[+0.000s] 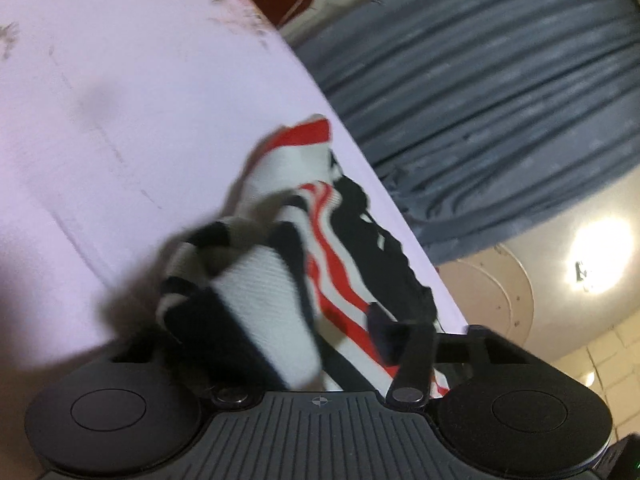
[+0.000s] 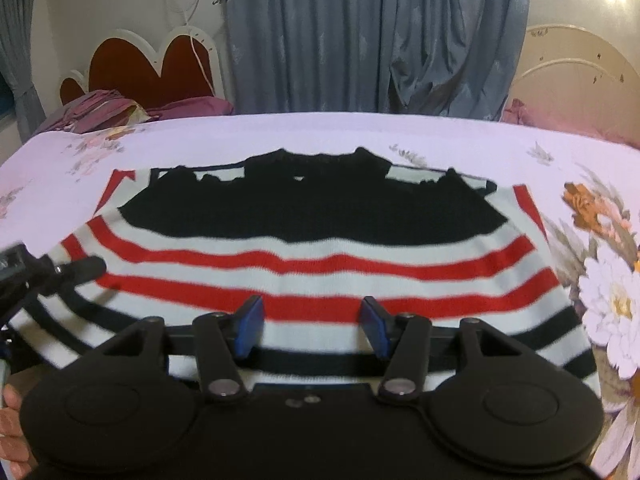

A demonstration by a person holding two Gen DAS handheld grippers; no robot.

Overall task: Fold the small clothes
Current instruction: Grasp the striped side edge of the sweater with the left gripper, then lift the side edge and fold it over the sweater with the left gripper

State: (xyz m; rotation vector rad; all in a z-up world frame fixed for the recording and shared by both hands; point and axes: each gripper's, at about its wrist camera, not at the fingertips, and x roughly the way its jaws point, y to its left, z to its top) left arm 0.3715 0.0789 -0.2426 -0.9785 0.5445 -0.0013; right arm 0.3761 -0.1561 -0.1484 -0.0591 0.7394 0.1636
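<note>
Across the bed [image 2: 280, 132], on its pale lilac flowered sheet, lies the small striped sweater [image 2: 312, 248], spread flat with its black yoke and collar towards twelve o'clock and its hem towards me at six. Below the black part run red bands on white, then thin black bands near the hem.

My right gripper [image 2: 312, 326] hangs just above the hem, its blue-padded jaws standing apart over the stripes with nothing pinched between them; the cloth lies flat beneath. At nine o'clock in this view my left gripper [image 2: 86, 268] reaches in over the sweater's side edge, and part of my hand [image 2: 10, 420] shows at about eight o'clock.

From the left wrist, which is rolled so the bed runs on a slant, my left gripper [image 1: 256, 280] has a bunched fold of the sweater [image 1: 316, 240] gathered up between its jaws. The white ribbed cloth and a black-and-white striped edge fill the gap and lie against the dark finger [image 1: 200, 320] at nine o'clock. The picture is blurred, so I cannot tell whether the pads truly press on the knit.

Beyond the bed, at twelve o'clock, hang grey-blue curtains [image 2: 360, 32]; a red headboard [image 2: 148, 68] with a white scalloped rim stands at ten o'clock, and a cream one [image 2: 576, 68] at two.
</note>
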